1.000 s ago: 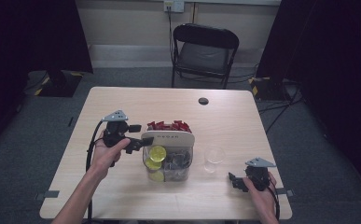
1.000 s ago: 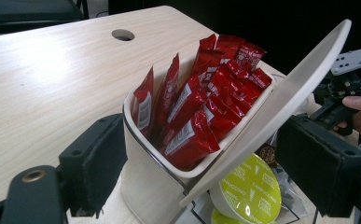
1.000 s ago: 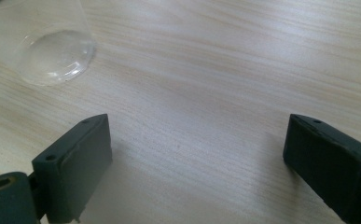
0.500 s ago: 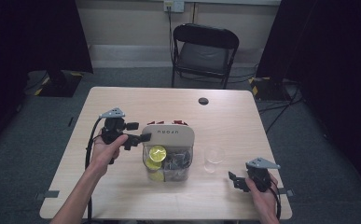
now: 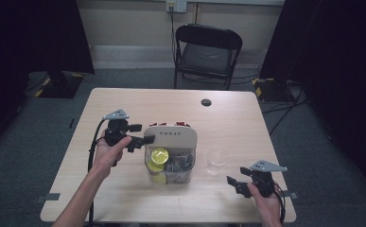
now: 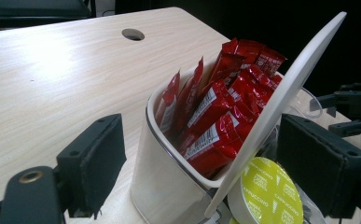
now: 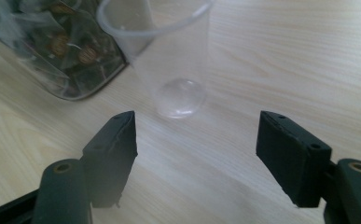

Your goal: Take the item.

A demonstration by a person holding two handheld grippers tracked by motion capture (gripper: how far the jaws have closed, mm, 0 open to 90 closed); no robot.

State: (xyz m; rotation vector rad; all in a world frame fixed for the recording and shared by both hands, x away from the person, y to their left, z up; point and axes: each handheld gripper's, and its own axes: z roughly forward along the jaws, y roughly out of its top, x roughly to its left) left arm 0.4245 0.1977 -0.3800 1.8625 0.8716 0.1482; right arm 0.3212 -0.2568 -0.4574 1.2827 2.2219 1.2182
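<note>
Clear: one cup [image 5: 217, 160], one organizer [image 5: 169, 158]; two tongs apart.

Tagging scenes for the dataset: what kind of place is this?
Likely a staged recording room, not a kitchen: black curtains at the sides, one bare wooden table on grey carpet, and a folding chair by a wall socket.

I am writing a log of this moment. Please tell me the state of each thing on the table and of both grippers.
lid: tilted up, half open
container: upright, holding red packets
plastic cup: upright, empty
left gripper: open, jaws around the container's wall and lid
right gripper: open, holding nothing
</note>
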